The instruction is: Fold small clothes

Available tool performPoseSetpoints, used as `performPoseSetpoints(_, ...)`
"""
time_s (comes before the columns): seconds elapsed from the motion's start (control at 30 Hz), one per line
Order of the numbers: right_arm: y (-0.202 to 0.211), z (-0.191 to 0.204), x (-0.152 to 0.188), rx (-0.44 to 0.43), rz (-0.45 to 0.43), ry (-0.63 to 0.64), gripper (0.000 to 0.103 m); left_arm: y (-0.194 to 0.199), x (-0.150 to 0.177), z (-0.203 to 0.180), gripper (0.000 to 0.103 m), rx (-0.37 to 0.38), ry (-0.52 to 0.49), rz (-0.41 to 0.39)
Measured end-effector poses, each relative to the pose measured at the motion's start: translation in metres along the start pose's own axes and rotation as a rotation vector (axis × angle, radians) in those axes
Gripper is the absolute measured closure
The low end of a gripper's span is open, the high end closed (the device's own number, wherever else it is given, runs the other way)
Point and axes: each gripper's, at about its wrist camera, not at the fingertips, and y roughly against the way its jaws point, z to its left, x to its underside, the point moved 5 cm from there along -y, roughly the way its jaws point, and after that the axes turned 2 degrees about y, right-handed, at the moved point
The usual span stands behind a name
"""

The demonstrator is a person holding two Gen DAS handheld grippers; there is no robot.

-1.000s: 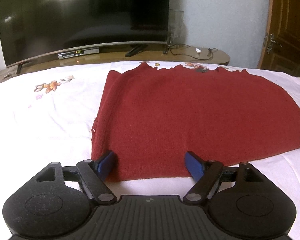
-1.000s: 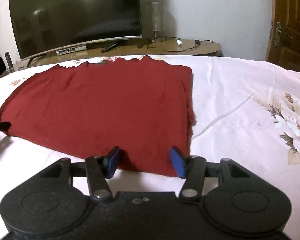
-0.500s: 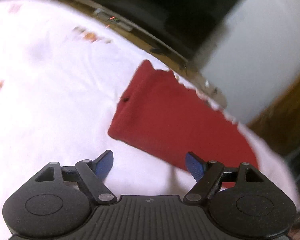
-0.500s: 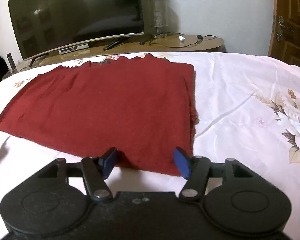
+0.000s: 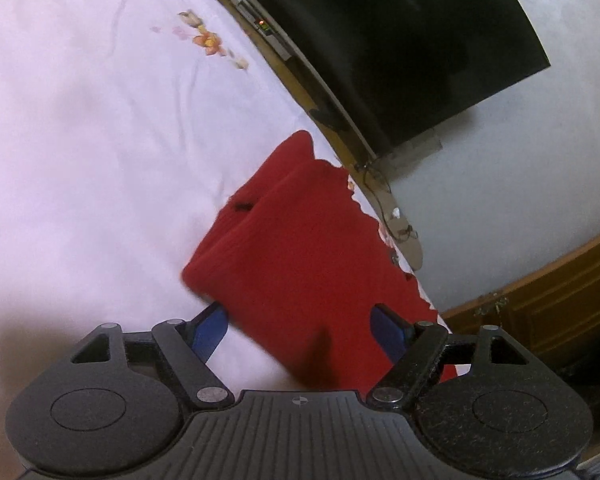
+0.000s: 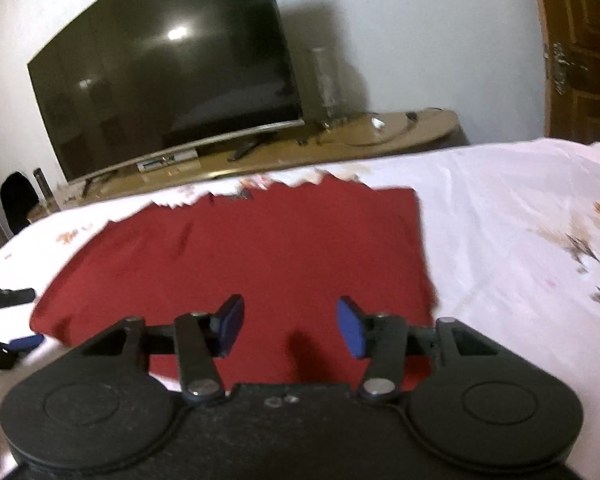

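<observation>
Both grippers, left gripper (image 5: 298, 330) and right gripper (image 6: 290, 330), hover with jaws apart, the right's having just narrowed, gripping nothing, over a soft, limp dark-red knitted garment (image 6: 268, 256) lying flat on the floral bedsheet (image 6: 500, 216), best pinched at its near corners.

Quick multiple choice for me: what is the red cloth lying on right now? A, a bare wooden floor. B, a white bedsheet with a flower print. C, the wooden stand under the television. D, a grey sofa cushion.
B: the red cloth lies spread on the white bedsheet, whose flower print shows at the right of the right wrist view; the television stands behind it on its own stand.
</observation>
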Motion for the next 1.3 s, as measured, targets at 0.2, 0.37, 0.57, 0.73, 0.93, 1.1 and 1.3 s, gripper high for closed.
performPoseSetpoints(0.2,-0.026,0.031,-0.012,-0.065,0.001,0.044,0.058,-0.024,-0.015,-0.002,0.037,0.026,0.051,-0.039)
performPoseSetpoints(0.37,-0.055,0.044,-0.019,-0.074,0.027,0.071,0.071,-0.045,-0.027,0.02,0.085,0.061,0.141,-0.022)
performPoseSetpoints(0.57,-0.08,0.07,-0.03,-0.091,0.021,0.136,0.077,-0.047,-0.027,0.014,0.087,0.085,0.101,-0.029)
performPoseSetpoints(0.73,-0.1,0.086,-0.023,-0.064,0.061,0.216,0.078,-0.024,-0.018,0.007,0.093,0.178,0.111,-0.123)
performPoseSetpoints(0.93,-0.11,0.079,-0.009,-0.06,0.095,0.206,0.077,-0.027,-0.009,0.015,0.093,0.113,0.138,-0.12)
performPoseSetpoints(1.1,-0.107,0.076,-0.011,-0.074,0.1,0.181,0.077,-0.03,-0.008,0.004,0.081,0.074,0.136,-0.133)
performPoseSetpoints(1.3,-0.11,0.076,-0.009,-0.073,0.102,0.206,0.078,-0.039,-0.017,0.004,0.093,0.026,0.115,-0.122)
